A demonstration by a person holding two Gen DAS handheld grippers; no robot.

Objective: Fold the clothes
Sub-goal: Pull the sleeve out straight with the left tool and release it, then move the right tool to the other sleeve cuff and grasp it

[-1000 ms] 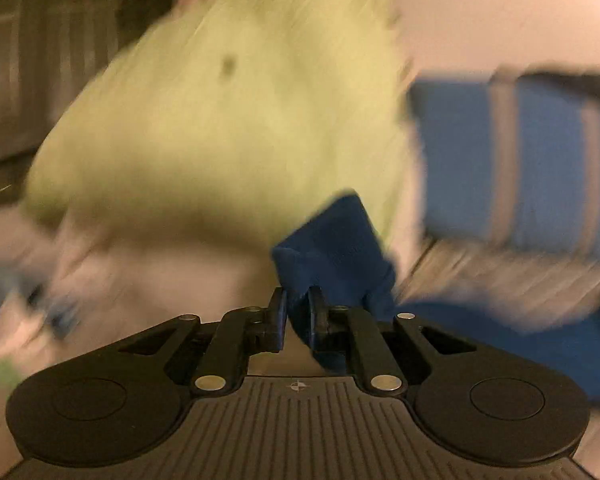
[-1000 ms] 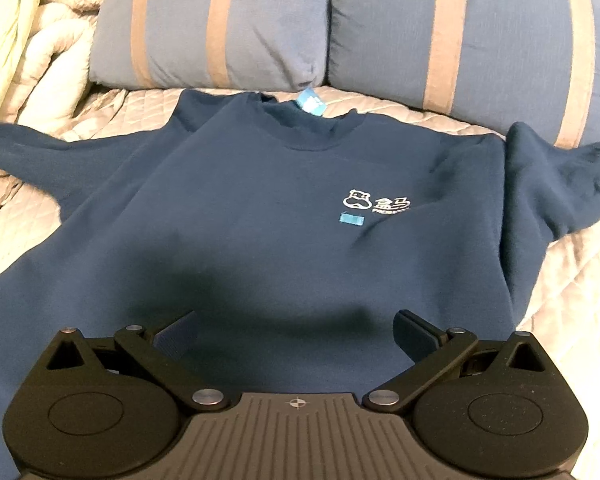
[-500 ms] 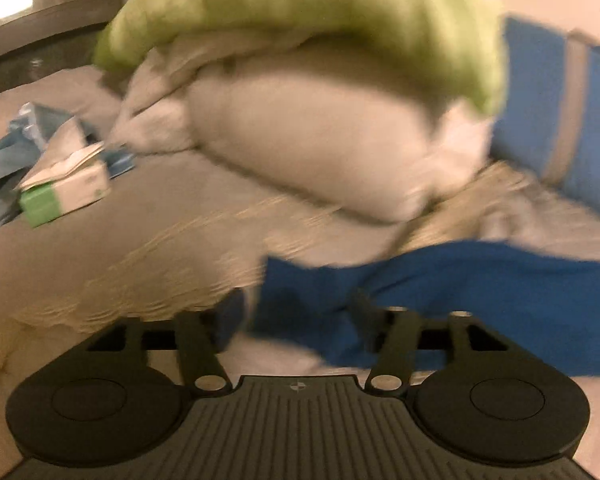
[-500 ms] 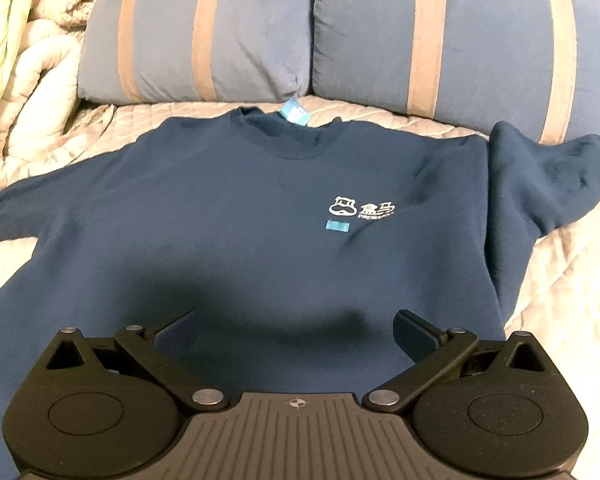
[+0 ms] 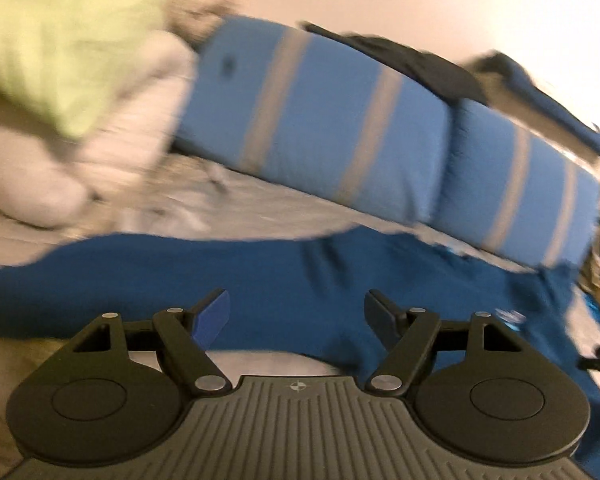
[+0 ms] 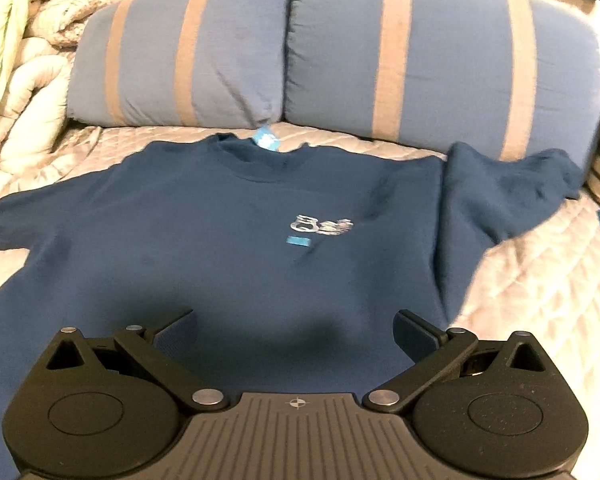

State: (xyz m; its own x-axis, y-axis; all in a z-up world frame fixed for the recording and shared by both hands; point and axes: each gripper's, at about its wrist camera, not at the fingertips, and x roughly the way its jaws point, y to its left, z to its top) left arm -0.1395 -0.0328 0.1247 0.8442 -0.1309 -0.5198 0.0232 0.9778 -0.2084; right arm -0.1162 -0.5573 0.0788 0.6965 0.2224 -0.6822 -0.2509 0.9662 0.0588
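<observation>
We see navy blue cotton sweatshirt spread flat, front up, on quilted beige bedspread, collar toward two blue tan-striped pillows. Our right gripper hovers over hem, jaws wide apart, nothing between. Our left gripper over outstretched sleeve, jaws opening, gripping nothing. Pale green-white duvet bunched beside pillows.

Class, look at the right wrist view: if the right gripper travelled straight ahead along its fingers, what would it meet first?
Most likely the dark blue sweatshirt spread flat on the quilted bed cover: the right gripper, open and empty, points down onto its lower chest. Depth is uncertain.
</observation>
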